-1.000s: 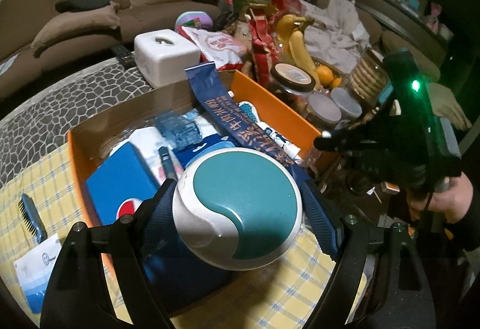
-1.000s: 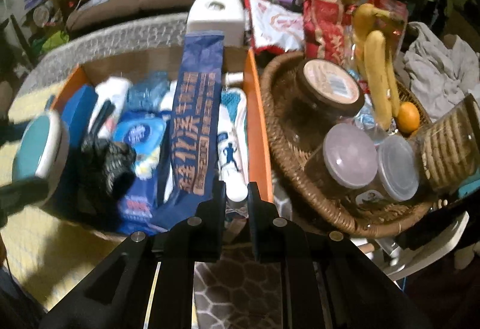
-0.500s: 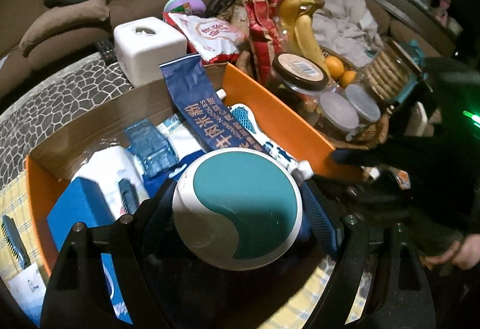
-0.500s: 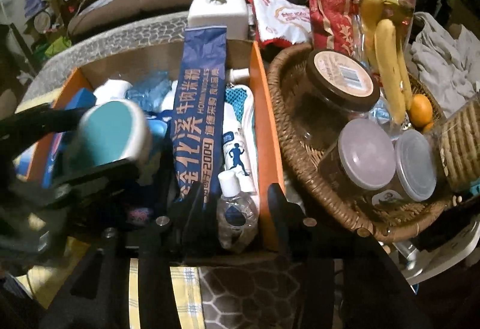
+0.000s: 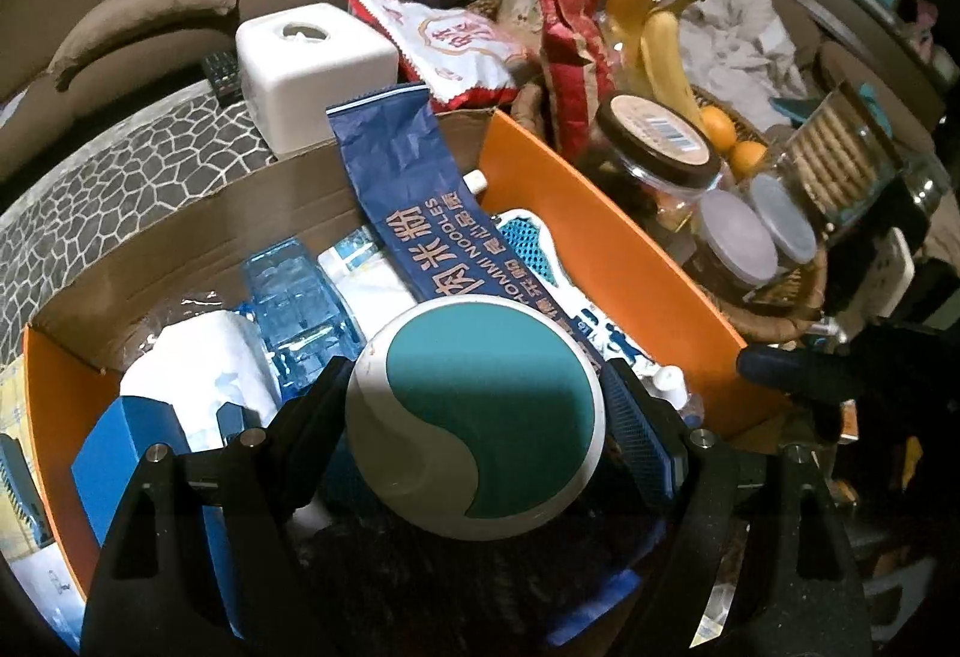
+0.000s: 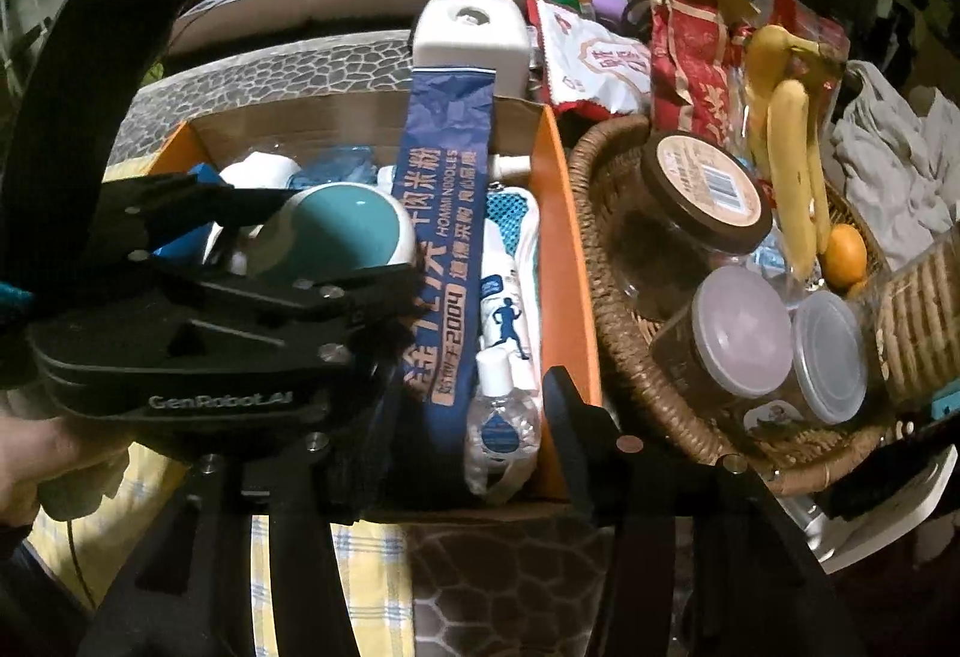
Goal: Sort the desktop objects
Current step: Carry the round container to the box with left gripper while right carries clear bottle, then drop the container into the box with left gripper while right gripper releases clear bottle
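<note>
While left tongs point(image 5: 474, 405) grip round teal case point(image 5: 477, 411) over orange box point(image 5: 606, 261), right tongs point(image 6: 462, 429) gape; noodle packet point(image 6: 447, 213), probably sanitiser bottle point(image 6: 501, 417) inside.

We see the counter point(image 5: 120, 177), its top in a dark cobblestone pattern, partly covered by a yellow checked cloth point(image 6: 366, 585). Directly on it rest an orange-sided cardboard box point(image 5: 600, 237), a white tissue box point(image 5: 312, 75) and a wicker basket point(image 6: 606, 297).
</note>
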The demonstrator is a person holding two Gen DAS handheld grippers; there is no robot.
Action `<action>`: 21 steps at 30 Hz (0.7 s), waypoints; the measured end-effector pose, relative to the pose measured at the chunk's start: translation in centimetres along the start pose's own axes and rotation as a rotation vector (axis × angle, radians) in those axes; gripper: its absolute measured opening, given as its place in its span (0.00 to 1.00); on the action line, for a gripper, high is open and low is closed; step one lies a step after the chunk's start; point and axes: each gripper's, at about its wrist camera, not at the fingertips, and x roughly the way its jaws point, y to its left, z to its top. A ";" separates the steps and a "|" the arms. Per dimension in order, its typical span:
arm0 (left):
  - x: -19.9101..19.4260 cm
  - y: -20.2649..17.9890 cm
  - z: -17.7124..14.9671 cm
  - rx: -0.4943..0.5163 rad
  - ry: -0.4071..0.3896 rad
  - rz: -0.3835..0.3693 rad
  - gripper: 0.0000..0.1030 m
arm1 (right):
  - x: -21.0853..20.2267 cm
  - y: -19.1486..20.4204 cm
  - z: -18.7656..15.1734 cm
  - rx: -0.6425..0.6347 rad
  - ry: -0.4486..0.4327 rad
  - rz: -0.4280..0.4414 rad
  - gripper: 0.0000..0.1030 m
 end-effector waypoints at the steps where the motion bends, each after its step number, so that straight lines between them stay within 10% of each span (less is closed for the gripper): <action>1: 0.3 0.1 0.0 -0.012 0.019 0.004 0.78 | 0.1 0.0 0.0 0.003 0.001 0.000 0.50; 21: -10.8 2.3 -2.9 0.005 -0.101 -0.013 0.98 | -2.3 0.7 0.0 0.088 -0.006 -0.006 0.68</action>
